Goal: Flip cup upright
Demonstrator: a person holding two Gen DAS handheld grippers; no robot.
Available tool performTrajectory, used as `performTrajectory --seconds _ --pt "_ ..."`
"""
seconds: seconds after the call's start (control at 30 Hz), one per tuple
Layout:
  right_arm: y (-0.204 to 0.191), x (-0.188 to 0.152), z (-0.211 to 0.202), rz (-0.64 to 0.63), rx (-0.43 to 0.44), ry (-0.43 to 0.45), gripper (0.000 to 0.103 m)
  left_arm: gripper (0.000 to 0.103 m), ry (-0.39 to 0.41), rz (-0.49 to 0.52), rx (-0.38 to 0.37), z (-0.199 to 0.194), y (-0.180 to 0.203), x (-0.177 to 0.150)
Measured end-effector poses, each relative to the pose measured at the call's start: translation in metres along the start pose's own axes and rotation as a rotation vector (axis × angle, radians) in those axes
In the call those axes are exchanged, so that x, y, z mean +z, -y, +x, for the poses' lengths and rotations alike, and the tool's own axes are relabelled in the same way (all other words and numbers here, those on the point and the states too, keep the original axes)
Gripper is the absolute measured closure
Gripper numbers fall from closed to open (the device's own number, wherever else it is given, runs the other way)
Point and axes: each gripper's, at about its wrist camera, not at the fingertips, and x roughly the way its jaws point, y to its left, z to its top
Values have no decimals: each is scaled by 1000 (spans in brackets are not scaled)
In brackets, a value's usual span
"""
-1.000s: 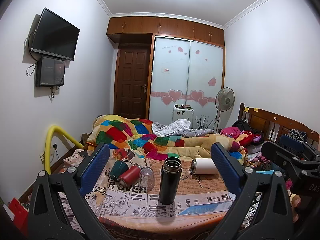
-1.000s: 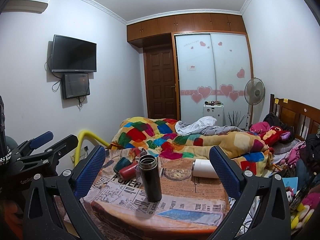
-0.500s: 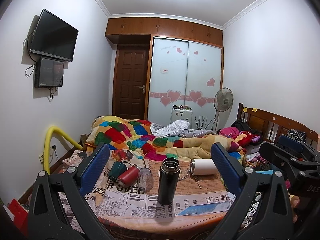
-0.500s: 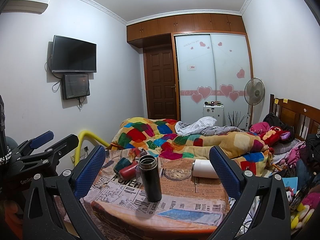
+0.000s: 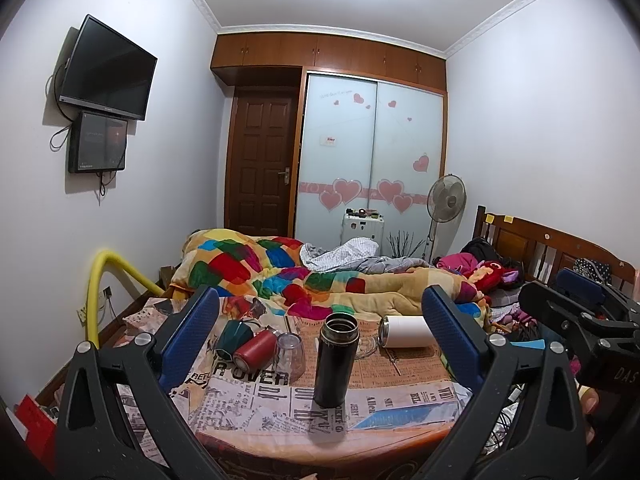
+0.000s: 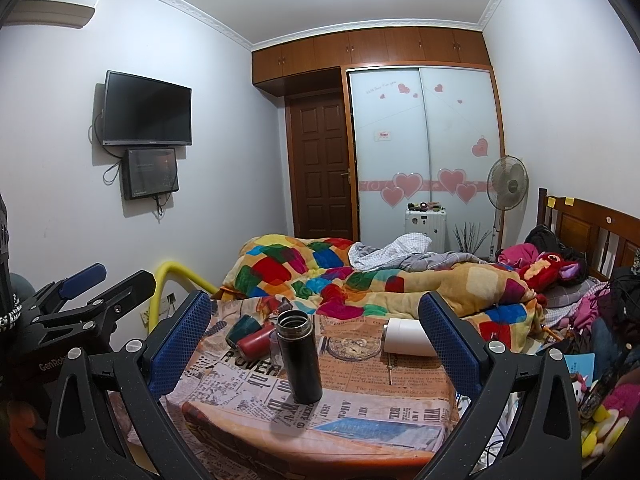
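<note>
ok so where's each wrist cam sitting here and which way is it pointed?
Left wrist: on the left gripper, looking along its open blue fingers at the table; right gripper at its right edge.
Right wrist: on the right gripper, same heading; left gripper at its left edge.
Shared: upright black flask, lying white cup.

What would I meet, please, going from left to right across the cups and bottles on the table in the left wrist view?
green cup → red bottle → clear glass → black flask → white bottle
</note>
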Motion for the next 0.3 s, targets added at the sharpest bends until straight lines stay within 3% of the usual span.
performTrajectory --seconds 0.3 --pt "-1 -2 5 -7 -2 -24 0 1 -20 -10 0 2 -5 -9"
